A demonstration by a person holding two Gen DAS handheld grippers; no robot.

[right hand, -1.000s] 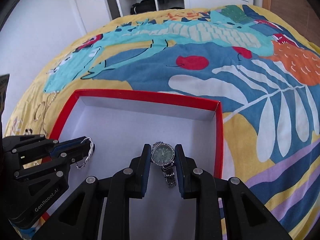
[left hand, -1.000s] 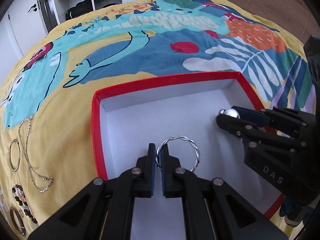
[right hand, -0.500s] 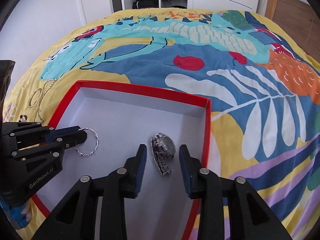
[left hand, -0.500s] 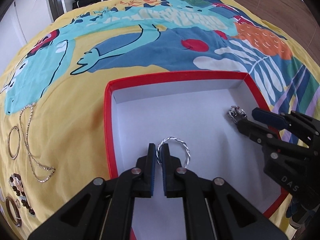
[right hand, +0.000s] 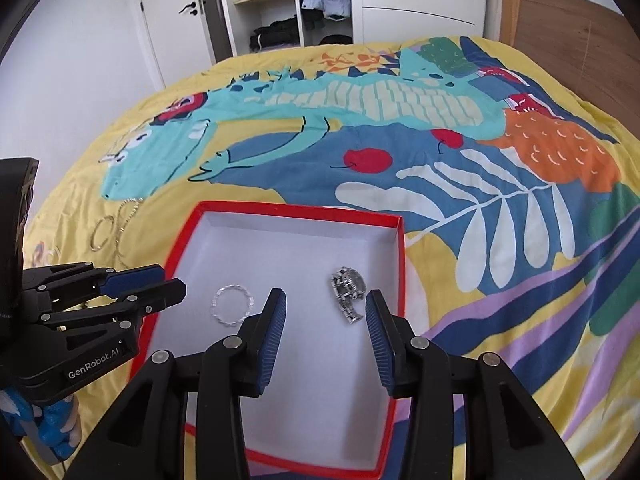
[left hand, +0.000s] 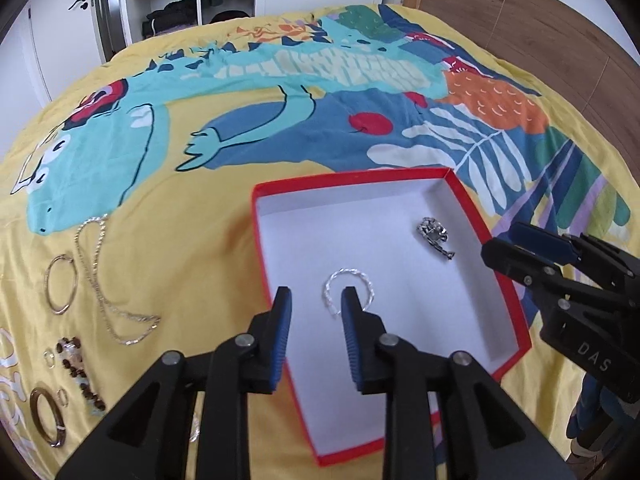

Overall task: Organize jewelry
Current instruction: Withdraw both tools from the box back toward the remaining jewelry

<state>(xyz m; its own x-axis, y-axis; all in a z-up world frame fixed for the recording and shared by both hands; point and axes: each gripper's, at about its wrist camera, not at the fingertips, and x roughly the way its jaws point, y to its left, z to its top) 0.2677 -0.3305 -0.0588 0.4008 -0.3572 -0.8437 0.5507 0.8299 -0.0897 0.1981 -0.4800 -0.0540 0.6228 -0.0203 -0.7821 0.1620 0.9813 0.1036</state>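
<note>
Twisted silver bracelet (left hand: 347,289) flat in red-rimmed white box (left hand: 513,307), silver watch (left hand: 434,235) on its side near right wall

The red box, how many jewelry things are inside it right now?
2. A twisted silver bangle lies on the white floor of the red box, near its left side. A silver watch lies nearer its right wall. The fingers may hide some floor.
</note>
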